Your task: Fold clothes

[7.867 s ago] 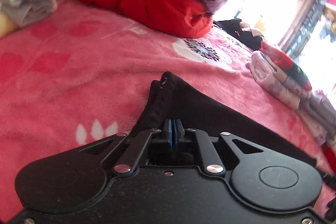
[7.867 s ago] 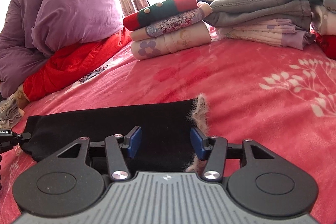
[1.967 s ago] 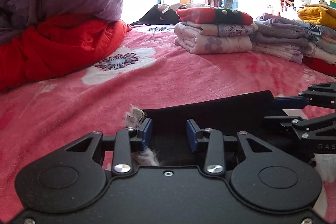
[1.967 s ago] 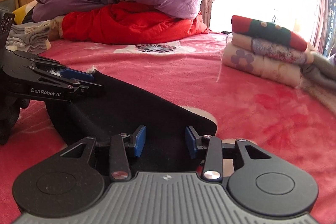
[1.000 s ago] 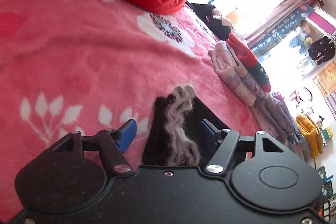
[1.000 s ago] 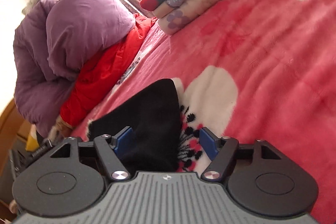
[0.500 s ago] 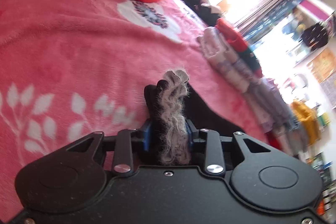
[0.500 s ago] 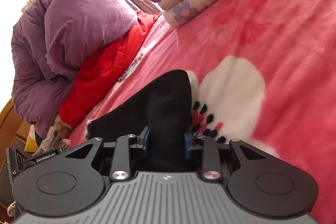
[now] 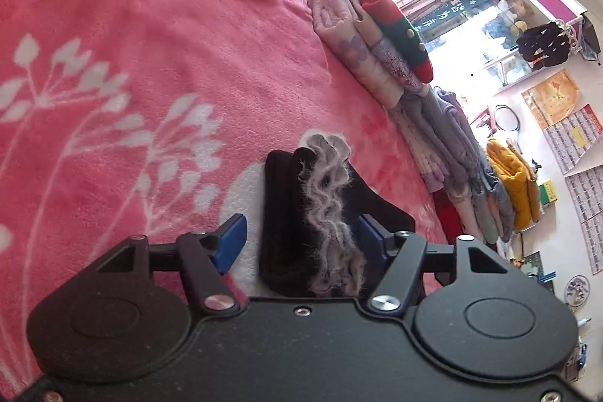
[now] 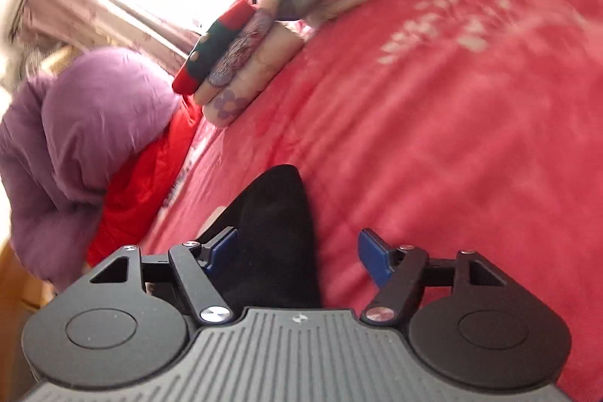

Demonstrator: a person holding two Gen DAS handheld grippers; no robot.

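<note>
A folded black garment (image 9: 286, 221) with a grey fleecy lining edge (image 9: 331, 206) lies on the pink blanket. My left gripper (image 9: 301, 240) is open, its blue pads apart on either side of the folded end and not pressing it. In the right wrist view the other black end (image 10: 275, 232) lies between the pads of my right gripper (image 10: 297, 251), which is also open, with the right pad well clear of the cloth.
A pink floral blanket (image 9: 113, 63) covers the bed. A row of folded clothes (image 9: 377, 36) runs along the far side, also in the right wrist view (image 10: 233, 63). A purple quilt (image 10: 83, 123) over a red one (image 10: 147, 183) lies at the left.
Both grippers were shut on the black garment half a second ago and have now opened and let it go. Both views have shifted; the right one is blurred by motion.
</note>
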